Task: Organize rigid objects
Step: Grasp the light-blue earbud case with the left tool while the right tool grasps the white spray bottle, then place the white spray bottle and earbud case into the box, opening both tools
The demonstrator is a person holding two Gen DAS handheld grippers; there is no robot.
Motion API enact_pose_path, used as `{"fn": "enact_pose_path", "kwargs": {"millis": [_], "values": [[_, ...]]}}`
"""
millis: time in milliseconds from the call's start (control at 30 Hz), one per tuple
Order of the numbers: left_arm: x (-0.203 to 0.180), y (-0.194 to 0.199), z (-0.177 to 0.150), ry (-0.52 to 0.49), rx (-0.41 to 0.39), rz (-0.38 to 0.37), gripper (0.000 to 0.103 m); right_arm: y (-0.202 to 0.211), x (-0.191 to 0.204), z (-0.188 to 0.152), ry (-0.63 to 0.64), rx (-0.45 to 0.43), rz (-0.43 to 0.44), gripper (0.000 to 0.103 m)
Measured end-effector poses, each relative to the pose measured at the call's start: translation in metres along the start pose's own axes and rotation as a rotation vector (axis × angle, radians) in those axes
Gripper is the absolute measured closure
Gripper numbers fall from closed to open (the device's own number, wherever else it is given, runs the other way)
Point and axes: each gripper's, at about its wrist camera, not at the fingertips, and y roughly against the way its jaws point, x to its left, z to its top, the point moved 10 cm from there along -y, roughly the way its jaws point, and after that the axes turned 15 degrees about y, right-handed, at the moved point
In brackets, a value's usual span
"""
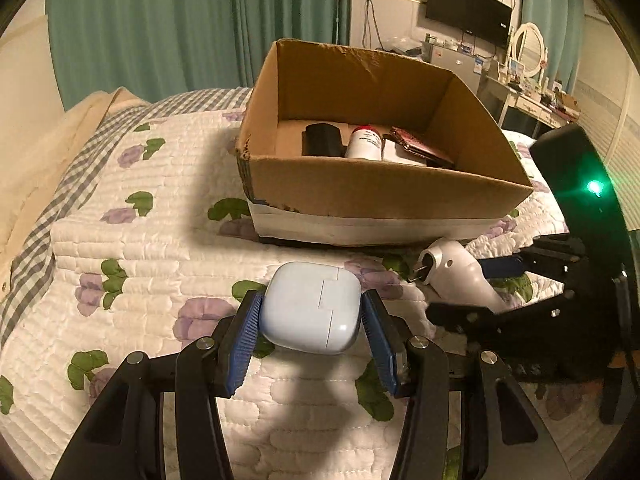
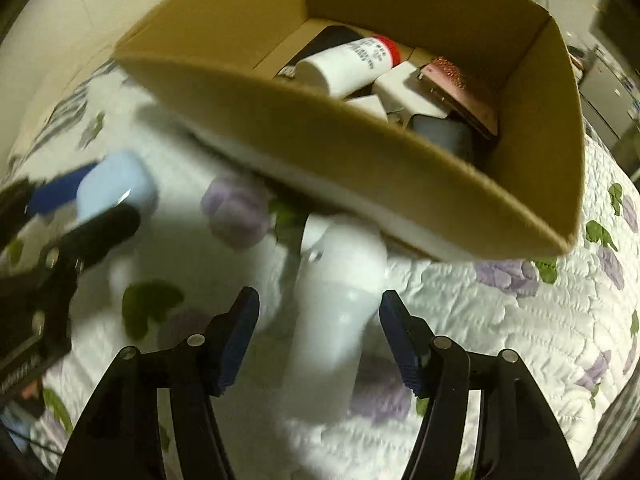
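Note:
A pale blue rounded case (image 1: pixel 311 307) sits between the blue pads of my left gripper (image 1: pixel 312 312), which is shut on it just above the quilt; it shows blurred in the right wrist view (image 2: pixel 116 184). A white handheld device (image 1: pixel 456 276) lies on the quilt in front of the box. In the right wrist view the device (image 2: pixel 340 292) stands between the spread fingers of my right gripper (image 2: pixel 318 312), which is open around it. The open cardboard box (image 1: pixel 384 192) holds a white bottle with a red band (image 1: pixel 362 142), a black item (image 1: pixel 322 140) and a pink wallet (image 1: pixel 420 146).
A floral quilted bed cover (image 1: pixel 152 248) lies under everything, with a checked border (image 1: pixel 60 200) at left. Green curtains (image 1: pixel 160 20), a wall TV (image 1: pixel 468 12) and a dresser with a mirror (image 1: pixel 528 48) stand behind.

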Motion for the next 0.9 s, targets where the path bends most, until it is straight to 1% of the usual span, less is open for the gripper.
{"fn": "enact_pose_path", "kwargs": {"millis": [67, 200, 233, 267, 367, 433, 533, 667, 733, 767, 833, 900], "values": [[0.001, -0.001, 0.000, 0.003, 0.003, -0.004, 0.051, -0.002, -0.003, 0.004, -0.018, -0.002, -0.015, 0.041], [0.000, 0.000, -0.001, -0.002, 0.003, -0.006, 0.051, -0.007, -0.007, 0.005, -0.044, 0.003, -0.019, 0.041], [-0.001, 0.001, -0.001, -0.004, 0.001, -0.006, 0.051, -0.008, -0.007, 0.005, -0.051, 0.003, -0.018, 0.045], [-0.001, 0.001, -0.001, -0.006, 0.000, -0.006, 0.051, -0.008, -0.008, 0.005, -0.058, 0.001, -0.029, 0.060], [-0.004, 0.006, -0.001, -0.016, -0.008, -0.004, 0.051, 0.002, -0.012, 0.003, -0.096, -0.036, -0.041, 0.060], [-0.006, 0.011, 0.000, -0.026, -0.016, -0.006, 0.051, 0.014, -0.008, -0.001, -0.090, -0.050, -0.053, 0.060], [-0.010, 0.023, 0.003, -0.037, -0.030, -0.017, 0.051, 0.041, 0.001, -0.007, -0.046, -0.071, -0.085, 0.060], [-0.016, 0.047, 0.016, -0.038, -0.058, -0.056, 0.051, 0.087, 0.010, -0.001, -0.059, -0.142, -0.112, 0.060], [-0.019, 0.060, 0.029, -0.034, -0.082, -0.072, 0.051, 0.112, 0.011, 0.008, -0.059, -0.193, -0.149, 0.060], [-0.021, 0.066, 0.035, -0.030, -0.094, -0.080, 0.051, 0.114, 0.002, 0.022, -0.059, -0.210, -0.162, 0.060], [-0.025, 0.077, 0.052, -0.025, -0.121, -0.098, 0.051, 0.133, -0.011, 0.038, -0.074, -0.255, -0.191, 0.060], [-0.029, 0.085, 0.070, -0.024, -0.158, -0.099, 0.051, 0.151, -0.026, 0.056, -0.095, -0.294, -0.207, 0.060]]}}
